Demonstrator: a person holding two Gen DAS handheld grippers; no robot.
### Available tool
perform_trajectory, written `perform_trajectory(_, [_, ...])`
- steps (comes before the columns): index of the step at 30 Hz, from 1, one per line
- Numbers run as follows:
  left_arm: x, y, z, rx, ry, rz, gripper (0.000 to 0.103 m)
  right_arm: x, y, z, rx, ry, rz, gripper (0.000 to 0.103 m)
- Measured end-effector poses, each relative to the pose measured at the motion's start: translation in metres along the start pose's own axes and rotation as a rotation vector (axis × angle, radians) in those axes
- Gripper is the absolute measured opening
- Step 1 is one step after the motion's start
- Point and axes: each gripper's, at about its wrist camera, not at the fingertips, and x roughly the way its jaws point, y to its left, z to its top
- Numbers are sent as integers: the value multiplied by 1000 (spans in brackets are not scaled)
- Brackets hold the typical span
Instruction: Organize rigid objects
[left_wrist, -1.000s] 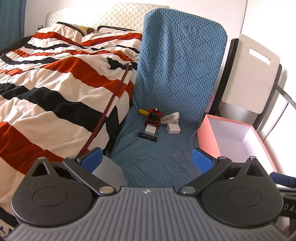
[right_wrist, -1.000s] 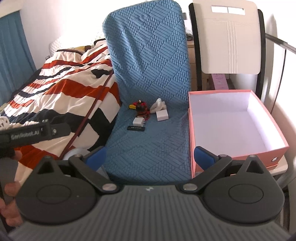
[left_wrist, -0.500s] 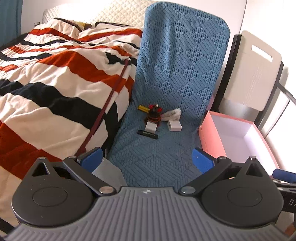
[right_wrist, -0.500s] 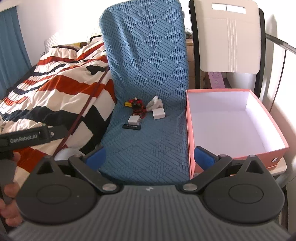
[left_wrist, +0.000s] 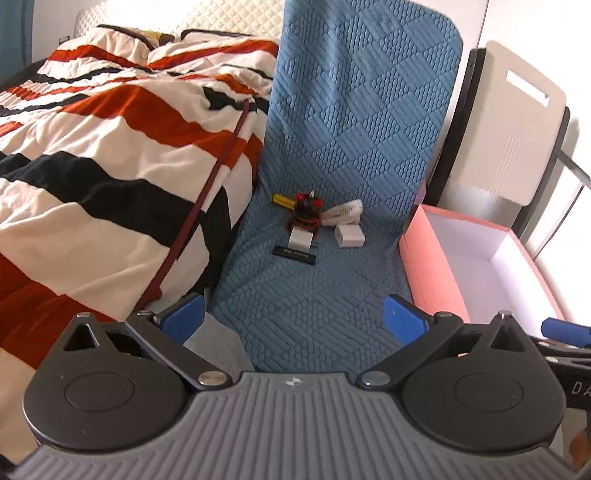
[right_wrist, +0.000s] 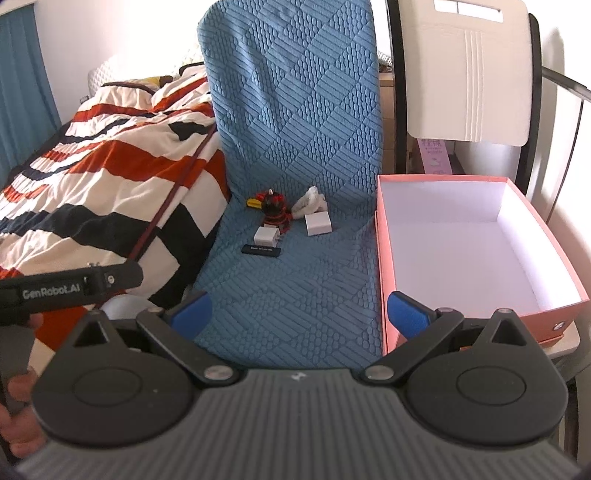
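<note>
Approach step, nothing picked yet. My left hand-held gripper (left_wrist: 293, 314) released, empty; right hand-held gripper (right_wrist: 299, 310) likewise spread wide, empty. Small objects clustered at back of blue chair seat (right_wrist: 288, 295): black bar (right_wrist: 261, 250) nearest me, white plug (right_wrist: 265, 235) just behind it, white cube (right_wrist: 317, 224) to its right, red-black spool (right_wrist: 273, 210), yellow stick (left_wrist: 282, 200), white bundle (left_wrist: 341, 216). Pink box (right_wrist: 384, 266) beside seat on right, open, bare inside. Next, I judge: reach forward, drop over black bar, close on it, carry into box.
</note>
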Motion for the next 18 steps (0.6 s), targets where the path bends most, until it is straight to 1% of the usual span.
perform_trajectory(5, [25,0,-1,14,10,0,103,19,-2,-2,-20,-7,-1,103])
perform_trajectory(11, [61,-6,-4,30,27,8,103,46,-7,-2,-41,9,-11,103])
perform_trajectory(16, [83,-8,-3,34,20,-26,103,64,-11,2,-50,0,-5,103])
perform_trajectory(18, [96,-10,-3,40,17,7,103,72,-12,4,-57,-16,-20,103])
